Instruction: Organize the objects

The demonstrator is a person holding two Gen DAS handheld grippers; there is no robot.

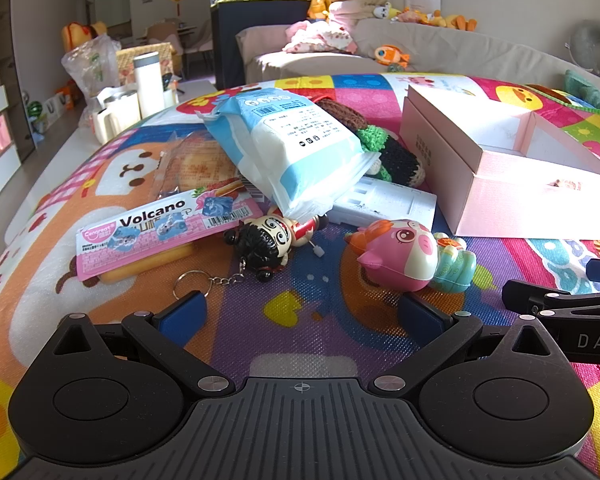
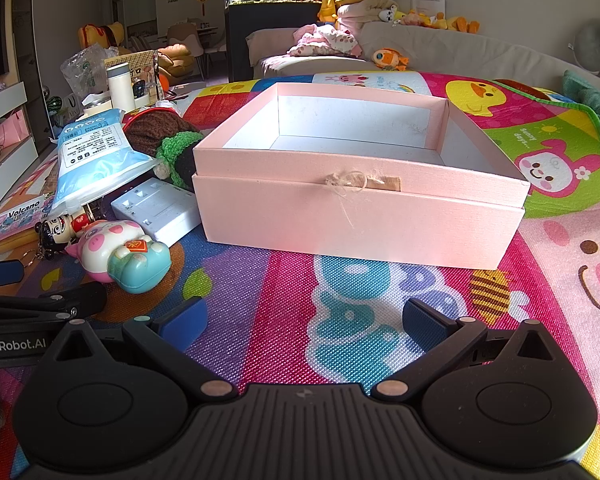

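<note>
A pile of loose things lies on a colourful play mat. In the left wrist view I see a pink pig toy [image 1: 404, 254], a doll keychain [image 1: 266, 240], a pink Volcano snack pack [image 1: 160, 228], a blue-white tissue pack [image 1: 288, 148], a white plastic block [image 1: 384, 202] and a knitted doll [image 1: 384, 148]. An open, empty pink box [image 2: 360, 208] stands to the right of the pile. My left gripper [image 1: 302, 314] is open, low over the mat just before the keychain and pig. My right gripper [image 2: 300, 322] is open and empty in front of the box.
A low table at the far left holds a white flask [image 1: 148, 84], cups and a plastic bag. A beige sofa [image 2: 440, 52] with plush toys runs behind the mat. The right gripper's arm [image 1: 560, 304] sits close beside my left gripper.
</note>
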